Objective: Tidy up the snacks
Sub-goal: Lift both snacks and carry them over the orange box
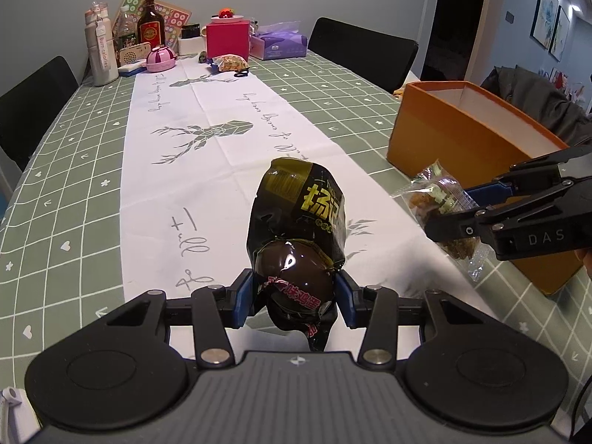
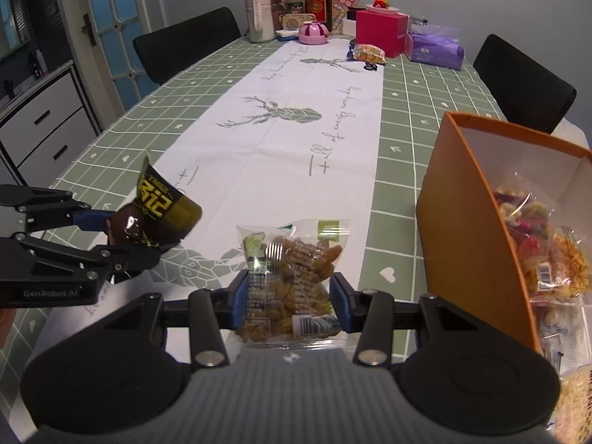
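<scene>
Over the white runner on the tabletop [image 1: 92, 148], left gripper [image 1: 295, 298] is clamped on a black egg snack pack [image 1: 299, 229], both blue pads pressed to its sides, pack lifted clear of the cloth. Right gripper [image 2: 288, 301] is closed around a clear bag of brown snacks [image 2: 292, 277], held above the green checked cloth just beside the orange box [image 2: 470, 244]. Box is open-topped and holds several snack bags [image 2: 532, 240]. From the left wrist view the right gripper [image 1: 457, 209] with its bag [image 1: 440, 203] hangs in front of the box's near corner [image 1: 462, 140]. Far end of the tabletop: pink box [image 1: 227, 39], purple tissue pack [image 1: 279, 44], dark bottle [image 1: 150, 22], white flask [image 1: 99, 48], another small snack bag [image 1: 231, 62]. Black chairs [image 1: 364, 55] along the sides.
</scene>
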